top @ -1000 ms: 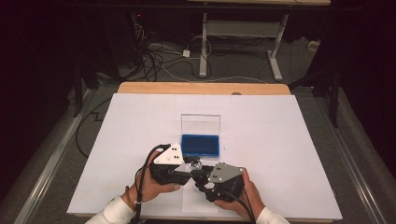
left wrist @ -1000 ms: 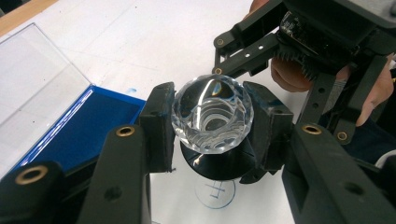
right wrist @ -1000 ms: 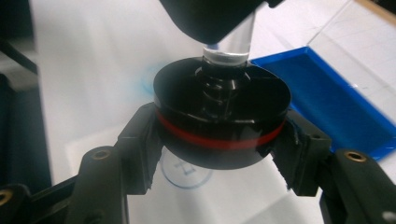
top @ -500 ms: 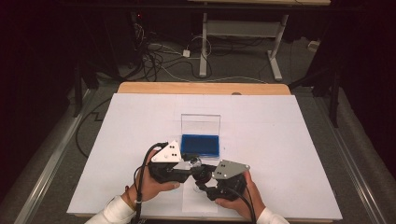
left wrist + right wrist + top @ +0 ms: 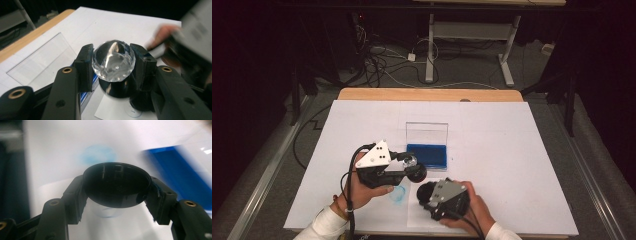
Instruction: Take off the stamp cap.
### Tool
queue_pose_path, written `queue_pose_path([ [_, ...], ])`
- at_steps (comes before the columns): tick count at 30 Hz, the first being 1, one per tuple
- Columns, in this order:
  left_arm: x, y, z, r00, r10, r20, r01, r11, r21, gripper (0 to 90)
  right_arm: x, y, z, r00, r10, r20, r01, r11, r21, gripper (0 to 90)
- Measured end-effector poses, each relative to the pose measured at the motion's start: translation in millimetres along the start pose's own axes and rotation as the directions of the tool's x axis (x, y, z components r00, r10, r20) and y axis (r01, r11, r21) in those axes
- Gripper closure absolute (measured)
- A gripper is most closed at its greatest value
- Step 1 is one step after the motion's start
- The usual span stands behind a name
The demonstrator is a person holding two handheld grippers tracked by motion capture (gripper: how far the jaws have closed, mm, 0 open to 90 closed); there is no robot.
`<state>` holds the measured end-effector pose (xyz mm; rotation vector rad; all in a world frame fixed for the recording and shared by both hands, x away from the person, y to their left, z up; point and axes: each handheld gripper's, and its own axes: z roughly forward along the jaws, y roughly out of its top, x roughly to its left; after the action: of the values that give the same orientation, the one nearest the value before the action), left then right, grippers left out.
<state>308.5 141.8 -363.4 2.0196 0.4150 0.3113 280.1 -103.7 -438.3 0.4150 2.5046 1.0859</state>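
- The left gripper (image 5: 412, 167) is closed on a clear faceted ball (image 5: 113, 60); in the left gripper view both black pads press its sides, and the ball sits squarely between them, well out toward the tips
- Just below the ball in that view, and touching it as far as can be told, is a black rounded base (image 5: 116, 88); whether the two are joined cannot be told
- In the high view the left gripper is off the sheet, its jaws pointing toward the right gripper (image 5: 424, 192), which lies just beside and nearer the person
- The right gripper is clamped on a black round disc (image 5: 117, 184), pads on its left and right edges; the glossy top face mirrors pale bars, which are reflections and not lettering
- Beyond the left gripper's tips stands an open case with a blue lining (image 5: 427, 154), its clear lid (image 5: 427, 132) upright behind it
- Under the grippers, on the white sheet (image 5: 512, 150), lie a faint blue smudge (image 5: 398, 194) and a thin drawn circle (image 5: 132, 111)
- No brand, label or readable writing shows on ball, disc, case or grippers; the grey plate (image 5: 374, 155) on the left gripper carries only small dark dots
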Motion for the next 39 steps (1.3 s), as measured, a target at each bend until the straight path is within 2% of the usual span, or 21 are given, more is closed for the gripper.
queue_pose_path([
  [2, 4.3, -1.6, -2.7, 0.9999, -0.003, -0.010, 0.003, 1.0000, 0.005, 54.9, -11.4, -8.8, -11.3, 0.9984, 0.051, 0.025, -0.051, 0.999, -0.004, 39.2],
  [5, 7.5, -4.1, -3.5, 0.9997, -0.003, -0.024, 0.003, 0.9998, 0.022, 54.9, -10.7, -12.8, -16.0, 0.9987, 0.030, 0.041, -0.030, 1.000, 0.008, 39.2],
  [6, 8.1, -5.2, -3.9, 0.9995, -0.004, -0.030, 0.005, 0.9996, 0.028, 54.9, -11.5, -15.5, -18.4, 0.9982, 0.043, 0.041, -0.043, 0.999, 0.003, 39.2],
  [7, 8.8, -5.9, -4.2, 0.9998, -0.009, -0.020, 0.009, 0.9996, 0.028, 54.9, -12.6, -18.5, -20.2, 0.9981, 0.043, 0.043, -0.044, 0.999, 0.011, 39.2],
  [12, 9.6, -5.6, -4.8, 0.9996, 0.004, -0.029, -0.003, 0.9988, 0.048, 54.9, -17.2, -25.7, -27.6, 0.9963, 0.039, 0.077, -0.041, 0.999, 0.013, 39.1],
  [19, 11.7, -9.6, -2.8, 0.9985, 0.016, -0.051, -0.012, 0.9968, 0.079, 54.9, -28.6, -32.3, -43.0, 0.9890, 0.087, 0.119, -0.085, 0.996, -0.024, 39.0],
  [27, 12.8, -10.5, -3.6, 0.9964, 0.030, -0.080, -0.022, 0.9956, 0.091, 54.8, -30.3, -33.8, -46.2, 0.9863, 0.097, 0.133, -0.094, 0.995, -0.028, 39.0],
  [33, 15.9, -11.5, -6.2, 0.9954, 0.021, -0.094, -0.012, 0.9960, 0.088, 54.8, -31.4, -34.8, -48.1, 0.9868, 0.094, 0.132, -0.091, 0.995, -0.031, 39.0],
  [39, 16.8, -11.5, -7.8, 0.9940, 0.027, -0.106, -0.017, 0.9955, 0.093, 54.8, -33.8, -39.8, -55.3, 0.9826, 0.106, 0.152, -0.102, 0.994, -0.036, 39.0],
])
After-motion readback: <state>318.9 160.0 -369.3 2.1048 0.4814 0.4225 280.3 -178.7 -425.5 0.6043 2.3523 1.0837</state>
